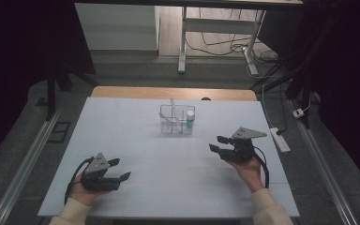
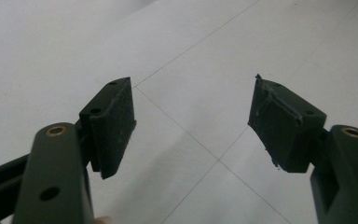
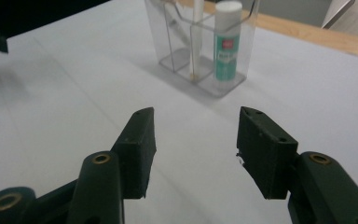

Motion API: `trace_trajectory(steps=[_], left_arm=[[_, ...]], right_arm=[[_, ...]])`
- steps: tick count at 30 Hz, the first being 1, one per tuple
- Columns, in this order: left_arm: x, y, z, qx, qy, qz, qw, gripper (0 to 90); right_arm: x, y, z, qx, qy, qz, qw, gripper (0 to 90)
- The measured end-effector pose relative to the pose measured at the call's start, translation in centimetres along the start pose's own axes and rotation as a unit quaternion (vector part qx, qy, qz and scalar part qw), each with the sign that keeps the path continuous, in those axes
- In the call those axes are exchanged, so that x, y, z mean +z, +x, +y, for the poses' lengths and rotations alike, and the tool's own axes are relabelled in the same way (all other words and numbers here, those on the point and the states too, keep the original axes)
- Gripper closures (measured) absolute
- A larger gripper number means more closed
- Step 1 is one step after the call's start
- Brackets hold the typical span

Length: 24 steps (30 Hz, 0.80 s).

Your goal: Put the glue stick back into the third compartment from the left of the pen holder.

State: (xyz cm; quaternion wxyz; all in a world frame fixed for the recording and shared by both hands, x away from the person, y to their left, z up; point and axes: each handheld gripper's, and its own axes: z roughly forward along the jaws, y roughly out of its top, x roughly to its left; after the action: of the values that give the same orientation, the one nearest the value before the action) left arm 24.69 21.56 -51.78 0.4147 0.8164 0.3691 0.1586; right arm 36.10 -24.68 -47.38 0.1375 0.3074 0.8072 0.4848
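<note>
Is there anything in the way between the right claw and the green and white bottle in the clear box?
Only the box's own wall. The right gripper is open and faces the clear box over bare table. The green and white bottle stands upright in a near compartment, so the clear wall is in front of it. Its top is open.

High view: fixed above the near edge, looking forward and down — takes in the whole white table (image 1: 168,187) plus floor beyond. Left gripper view: close over the tabletop, angled steeply down past its own jaws at bare surface. Right gripper view: low, near-level, facing the clear organizer (image 3: 200,44) at close range — the same organizer sits mid-table in the high view (image 1: 176,119).
</note>
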Motion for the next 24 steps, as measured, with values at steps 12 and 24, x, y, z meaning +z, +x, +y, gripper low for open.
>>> trace_trajectory(steps=[12, 24], left_arm=[[0.0, 0.2, 0.0, -0.003, -0.002, 0.003, 1.0, 31.0], [0.1, 0.3, 0.1, -0.001, -0.001, 0.005, 1.0, 31.0]], right_arm=[[-2.9, 0.0, -3.9, -0.004, 0.033, -0.01, 0.9994, 43.6], [-3.7, 0.3, -4.6, -0.008, 0.025, -0.008, 0.9996, 43.0]])
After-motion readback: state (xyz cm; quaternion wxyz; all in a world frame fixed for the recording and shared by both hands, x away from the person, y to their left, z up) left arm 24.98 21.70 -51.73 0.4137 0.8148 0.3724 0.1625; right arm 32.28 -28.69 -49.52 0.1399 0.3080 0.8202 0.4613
